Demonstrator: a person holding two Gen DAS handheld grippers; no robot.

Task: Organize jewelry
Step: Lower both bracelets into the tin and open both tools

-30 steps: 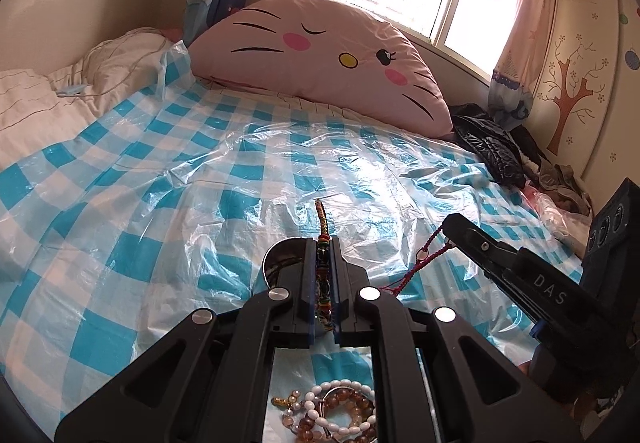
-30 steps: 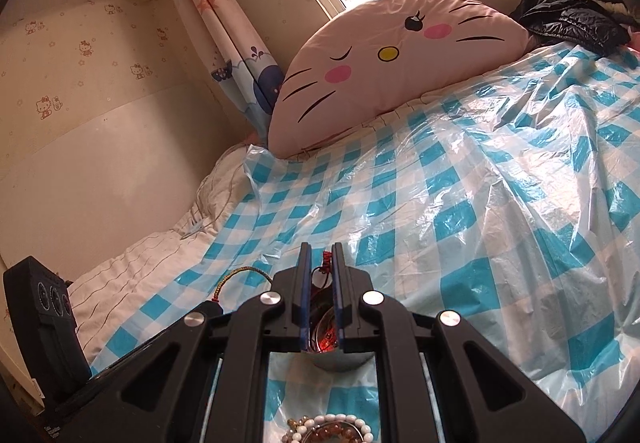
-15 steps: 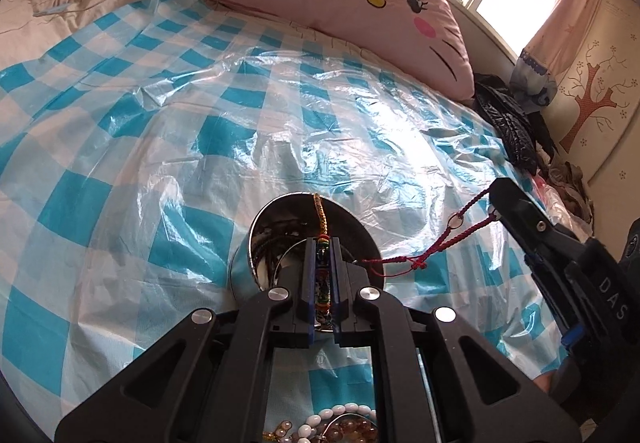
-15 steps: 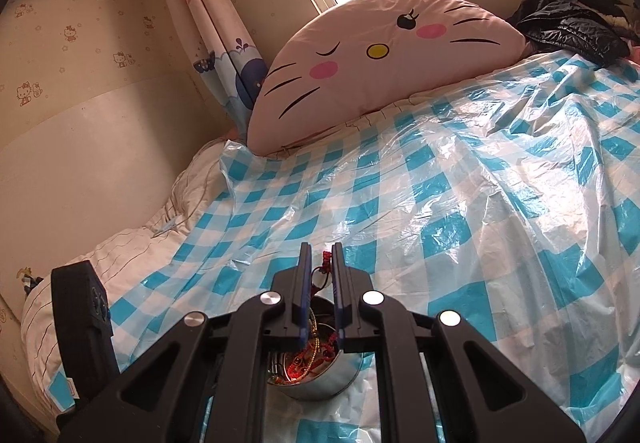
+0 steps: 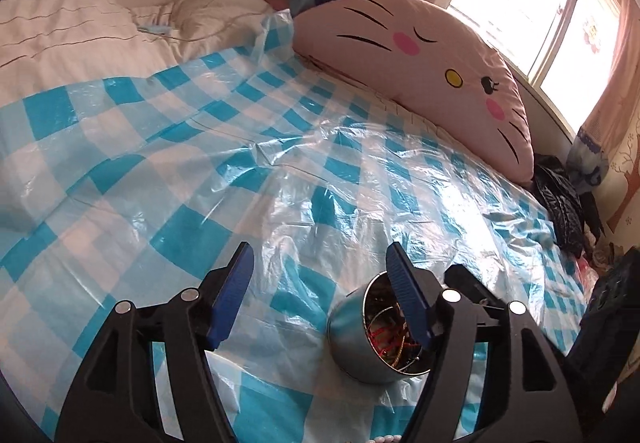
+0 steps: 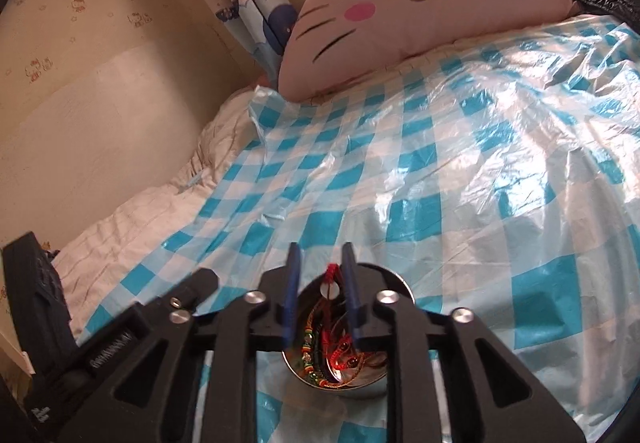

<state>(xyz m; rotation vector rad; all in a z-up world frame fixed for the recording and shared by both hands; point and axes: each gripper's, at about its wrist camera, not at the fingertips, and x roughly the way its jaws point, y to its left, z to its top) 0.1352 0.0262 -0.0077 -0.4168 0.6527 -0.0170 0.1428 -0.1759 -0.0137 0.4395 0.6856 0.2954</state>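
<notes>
A small round metal tin (image 5: 352, 339) stands on the blue-and-white checked plastic sheet (image 5: 280, 147) over the bed. Red cord and beaded bracelets (image 6: 336, 347) lie inside it. My left gripper (image 5: 320, 263) is wide open and empty, its right finger in front of the tin's rim. My right gripper (image 6: 320, 263) is open just above the tin (image 6: 384, 381); a red cord with a white disc (image 6: 331, 285) hangs between its fingers down into the tin, touching neither pad as far as I can see. A white bead string (image 5: 386, 439) peeks at the bottom edge.
A big pink cat-face cushion (image 5: 424, 71) leans at the head of the bed under the window. White bedding (image 5: 80, 39) bunches at the left. Dark clothes (image 5: 564, 207) lie at the right. The other gripper's black body (image 6: 36, 291) shows at the left edge.
Both grippers opened. The beaded bracelet left the left gripper and now lies in the tin; the red cord slipped from the right gripper's grip into the tin. The left gripper swung left.
</notes>
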